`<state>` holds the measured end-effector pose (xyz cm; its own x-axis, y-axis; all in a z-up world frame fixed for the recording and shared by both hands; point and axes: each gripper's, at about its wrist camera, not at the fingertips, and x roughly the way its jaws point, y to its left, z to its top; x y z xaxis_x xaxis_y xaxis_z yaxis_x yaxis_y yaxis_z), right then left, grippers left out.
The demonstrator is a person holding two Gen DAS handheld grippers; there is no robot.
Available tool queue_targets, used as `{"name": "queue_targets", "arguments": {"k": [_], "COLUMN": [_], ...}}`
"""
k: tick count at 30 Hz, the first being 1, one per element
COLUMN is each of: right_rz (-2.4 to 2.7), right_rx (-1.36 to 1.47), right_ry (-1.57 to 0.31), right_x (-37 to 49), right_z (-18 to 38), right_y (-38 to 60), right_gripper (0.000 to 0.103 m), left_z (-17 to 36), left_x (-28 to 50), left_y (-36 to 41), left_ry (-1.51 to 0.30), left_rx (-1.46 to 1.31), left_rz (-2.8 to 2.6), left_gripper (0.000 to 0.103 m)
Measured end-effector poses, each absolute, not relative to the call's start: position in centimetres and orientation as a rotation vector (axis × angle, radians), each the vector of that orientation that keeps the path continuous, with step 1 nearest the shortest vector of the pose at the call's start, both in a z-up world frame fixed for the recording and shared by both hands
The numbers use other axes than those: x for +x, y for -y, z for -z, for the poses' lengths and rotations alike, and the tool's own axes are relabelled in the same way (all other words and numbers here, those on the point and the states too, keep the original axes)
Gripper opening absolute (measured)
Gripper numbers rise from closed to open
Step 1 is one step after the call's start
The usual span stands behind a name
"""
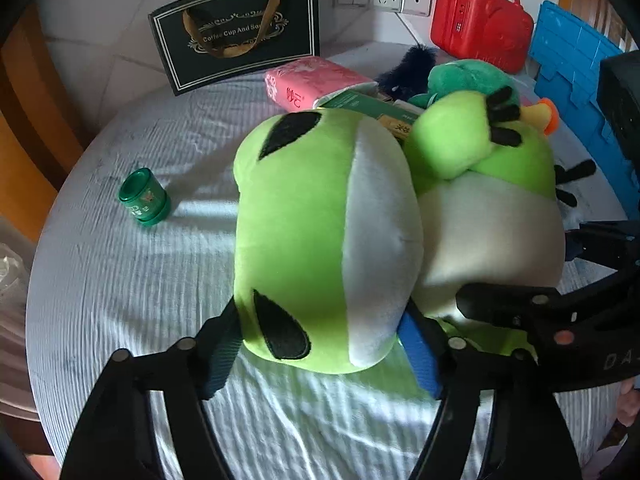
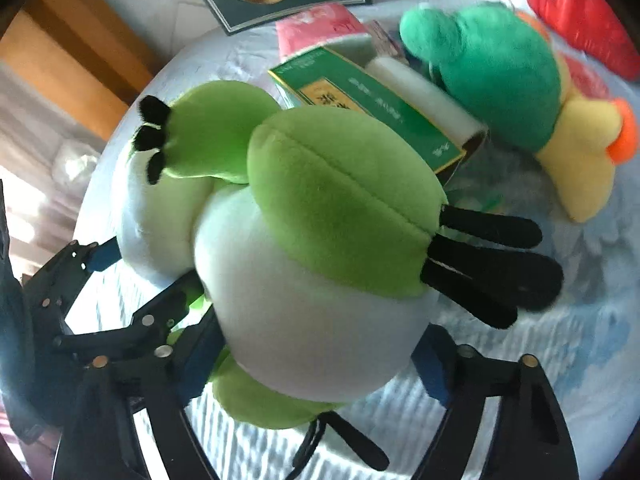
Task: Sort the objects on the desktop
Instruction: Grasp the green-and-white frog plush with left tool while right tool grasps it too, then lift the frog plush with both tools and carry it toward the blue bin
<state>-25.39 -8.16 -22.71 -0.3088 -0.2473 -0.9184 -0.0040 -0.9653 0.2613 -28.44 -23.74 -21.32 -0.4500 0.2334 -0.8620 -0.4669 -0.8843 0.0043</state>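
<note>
Two grippers have hold of the same lime-green plush frog (image 1: 320, 232), one at each end, and from where I stand that shared hold is what the step depends on. The left gripper (image 1: 320, 344) has its jaws spread wide around the frog's head, a blue pad pressed into each side. The right gripper (image 2: 320, 360) clamps the white belly just as broadly, its pads sunk into the stuffing. The frog sits low over the counter (image 1: 120, 300), which has a pale ribbed cloth on it; whether it touches the cloth I cannot tell.

To do this well, I would say both hands should travel together at one pace, since a soft toy twists and sags if one end leads. The black toes (image 2: 492, 264) dangle loose on the frog's far side, so I'd carry it high enough that they don't drag.

Just behind the frog a green box (image 2: 360, 96) leans in, touching or nearly touching its back, and could get nudged. Beyond the box lie a pink tissue pack (image 1: 316, 80) and a dark green plush duck (image 2: 500, 76). Left of the frog, well apart, stands a small green tin (image 1: 144, 196). Farthest behind the frog are a black gift bag (image 1: 240, 32) and a red case (image 1: 480, 20) by the wall.
</note>
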Motion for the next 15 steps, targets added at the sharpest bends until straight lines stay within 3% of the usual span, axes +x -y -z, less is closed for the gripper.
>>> {"name": "queue_targets", "arguments": {"k": [6,15], "right_rz": [2.448,2.577], "right_rx": [1.682,1.419], "right_ry": [0.257,0.208], "right_x": [-23.9,-19.2], "right_z": [20.8,13.8], "right_y": [7.5,4.3], "right_gripper": [0.079,0.079], "left_z": [20.2,12.9], "left_x": [-26.8,-22.9], "left_y": [23.2,21.5], "left_ry": [-0.289,-0.274], "left_rx": [-1.300,-1.070], "left_rz": [-2.369,-2.482], "left_gripper": [0.069,0.069]}}
